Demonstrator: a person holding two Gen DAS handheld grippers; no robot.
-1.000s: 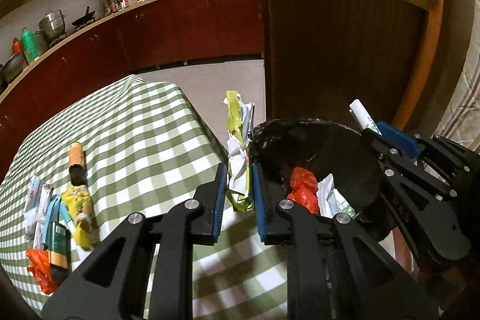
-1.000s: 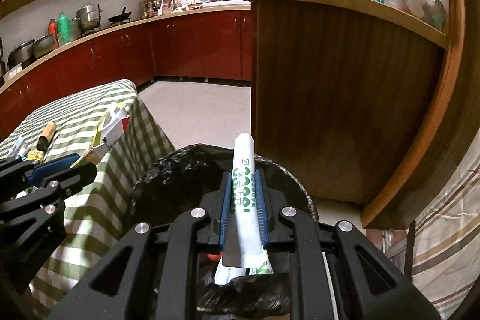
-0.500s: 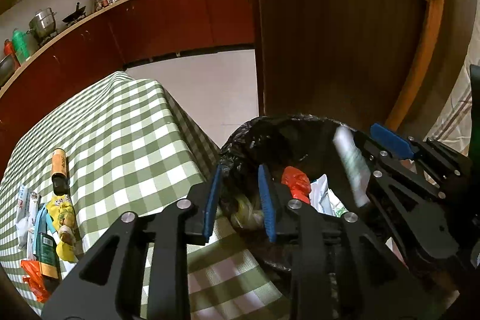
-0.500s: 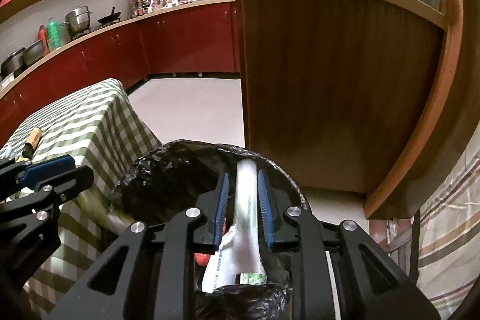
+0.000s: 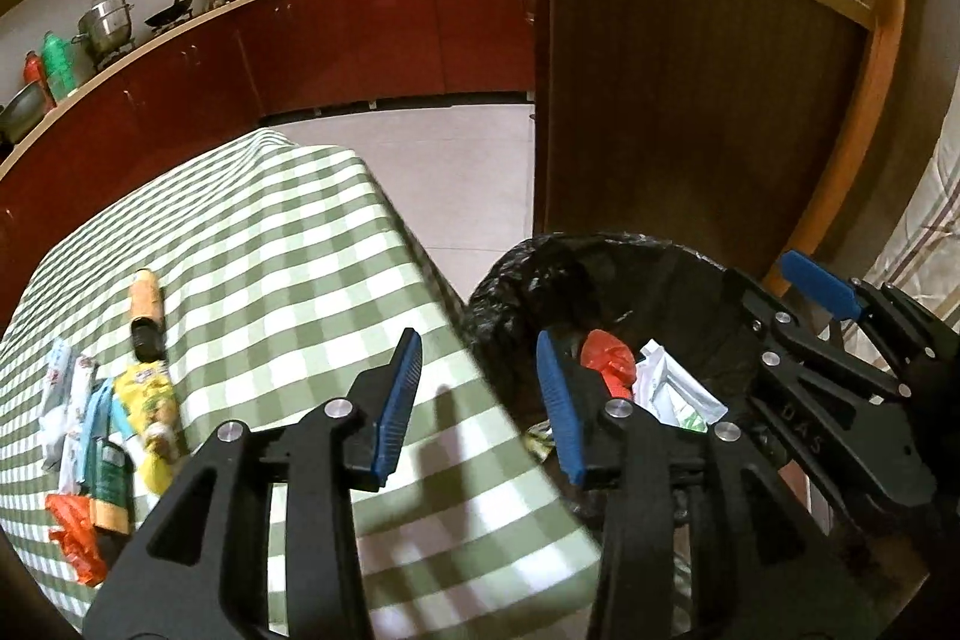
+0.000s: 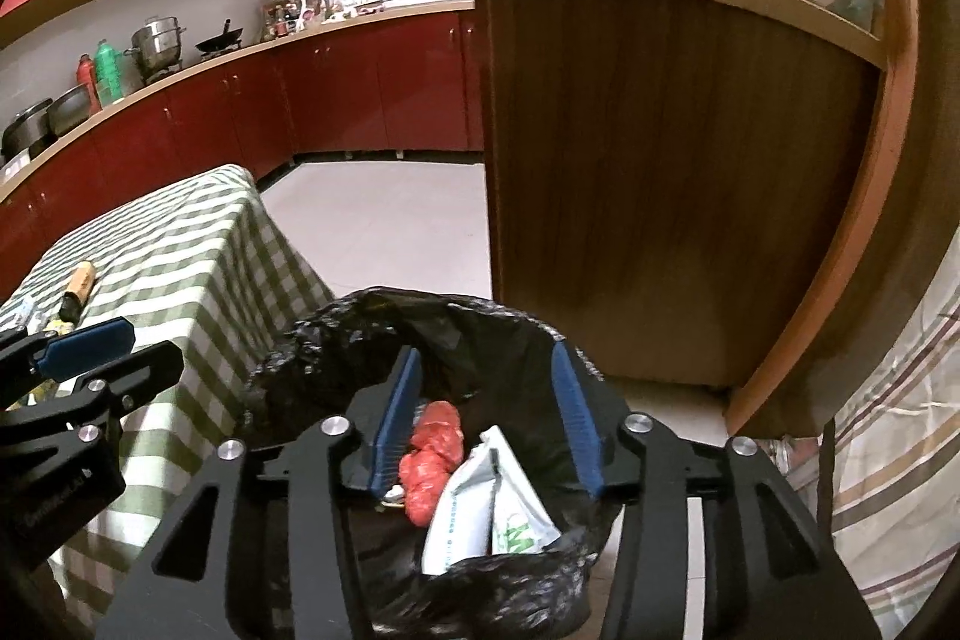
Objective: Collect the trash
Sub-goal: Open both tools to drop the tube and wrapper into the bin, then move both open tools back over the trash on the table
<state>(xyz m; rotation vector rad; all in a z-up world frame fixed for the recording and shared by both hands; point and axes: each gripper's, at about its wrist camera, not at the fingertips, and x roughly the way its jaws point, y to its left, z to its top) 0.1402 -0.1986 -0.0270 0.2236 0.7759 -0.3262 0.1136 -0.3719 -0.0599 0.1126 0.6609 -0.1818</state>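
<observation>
A bin lined with a black bag (image 5: pixel 660 274) (image 6: pixel 336 358) stands beside the table; a red wad (image 5: pixel 609 355) (image 6: pixel 435 445) and white-green packets (image 5: pixel 675 391) (image 6: pixel 486 508) lie inside. My left gripper (image 5: pixel 477 388) is open and empty, straddling the table edge and the bin rim. My right gripper (image 6: pixel 489 412) is open and empty above the bin mouth. More trash lies at the table's left end: a brown tube (image 5: pixel 146 304) (image 6: pixel 77 289), a yellow wrapper (image 5: pixel 150 400), white packets (image 5: pixel 60 394), a green pack (image 5: pixel 108 478) and a red bag (image 5: pixel 72 526).
The table has a green-checked cloth (image 5: pixel 270 268) (image 6: pixel 180 232). A wooden counter (image 5: pixel 690 100) (image 6: pixel 660 160) rises right behind the bin. Red kitchen cabinets (image 5: pixel 360 34) run along the back wall across a tiled floor (image 6: pixel 384 226). A striped cloth (image 6: pixel 888 436) hangs at right.
Both grippers were shut on trash a second ago: the left on a yellow-white wrapper bundle, the right on a white-green tube. Both have opened and the pieces now lie in the bin.
</observation>
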